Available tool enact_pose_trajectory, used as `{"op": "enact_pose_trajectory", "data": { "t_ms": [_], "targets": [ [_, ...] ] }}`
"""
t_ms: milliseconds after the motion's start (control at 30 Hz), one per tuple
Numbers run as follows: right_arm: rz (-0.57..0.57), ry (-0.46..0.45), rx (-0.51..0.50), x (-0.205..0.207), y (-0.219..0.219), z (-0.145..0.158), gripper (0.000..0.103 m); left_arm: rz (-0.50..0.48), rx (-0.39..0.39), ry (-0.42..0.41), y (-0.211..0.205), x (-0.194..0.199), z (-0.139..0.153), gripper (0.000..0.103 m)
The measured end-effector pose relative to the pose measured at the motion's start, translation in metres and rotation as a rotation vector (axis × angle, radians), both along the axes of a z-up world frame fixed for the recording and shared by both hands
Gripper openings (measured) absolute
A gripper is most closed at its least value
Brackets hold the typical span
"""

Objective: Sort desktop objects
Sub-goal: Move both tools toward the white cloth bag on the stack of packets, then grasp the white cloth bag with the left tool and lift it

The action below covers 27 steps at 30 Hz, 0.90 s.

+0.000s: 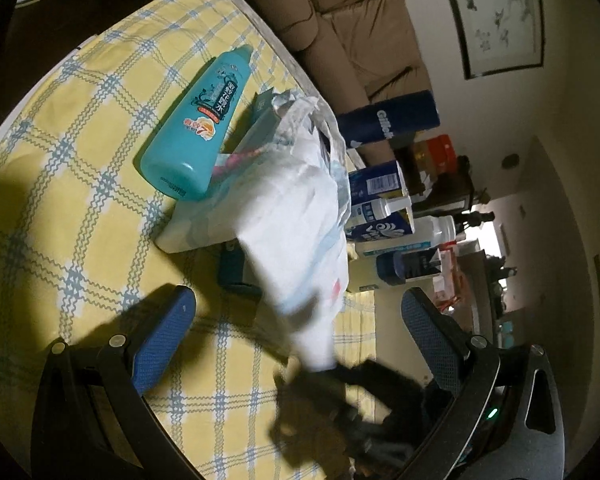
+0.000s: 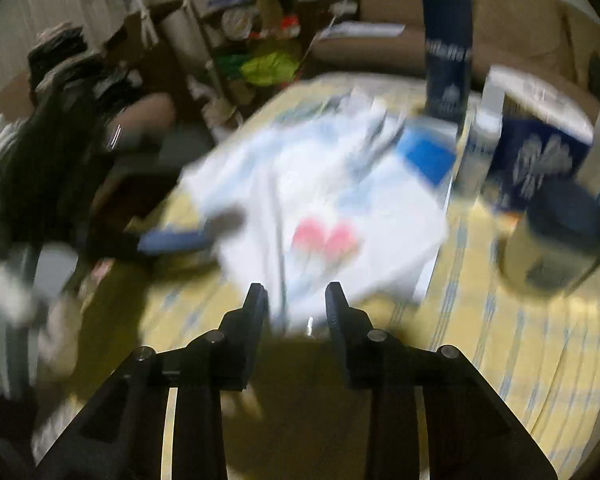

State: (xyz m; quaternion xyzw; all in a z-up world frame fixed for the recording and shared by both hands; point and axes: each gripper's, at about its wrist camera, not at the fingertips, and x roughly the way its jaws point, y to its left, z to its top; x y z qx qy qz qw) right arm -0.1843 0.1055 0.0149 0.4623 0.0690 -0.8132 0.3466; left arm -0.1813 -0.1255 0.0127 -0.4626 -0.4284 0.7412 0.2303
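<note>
**Claws at the bag: slip, roll and topple risks**

Left claw (image 1: 300, 332) stands wide and holds nothing, low over the cloth (image 1: 80, 208). The bottle (image 1: 198, 128) lies on its side, touching the bag (image 1: 300, 200). If I drag the bag, the bottle may roll. My right claw (image 2: 296, 300) is narrow, with the bag's edge between its fingers, but blur hides whether it grips. Thin film could slip free or spill its contents. Further right the can (image 2: 446, 52) stands tall, and a swept bag could topple it.

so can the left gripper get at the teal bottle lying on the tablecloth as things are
Probably yes. The left gripper has its jaws wide open, and bare tablecloth leads to the teal bottle; only the white plastic bag crowds its right side.
</note>
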Motion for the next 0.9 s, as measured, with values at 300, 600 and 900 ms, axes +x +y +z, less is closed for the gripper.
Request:
{"op": "enact_pose_trajectory", "data": {
  "t_ms": [300,600,900],
  "targets": [
    [-0.187,-0.084,-0.223,0.002,0.060,0.011,0.041,-0.007,0.008,0.041,0.008,0.001,-0.002,0.092],
    [-0.390,-0.172,-0.419,-0.043,0.067,0.000,0.070,-0.035,0.005,0.030,0.017,-0.005,-0.007,0.066],
    [-0.385,-0.229,-0.448,-0.031,0.057,-0.009,0.016,-0.118,-0.083,0.035,0.046,-0.002,-0.005,0.041]
  ]
}}
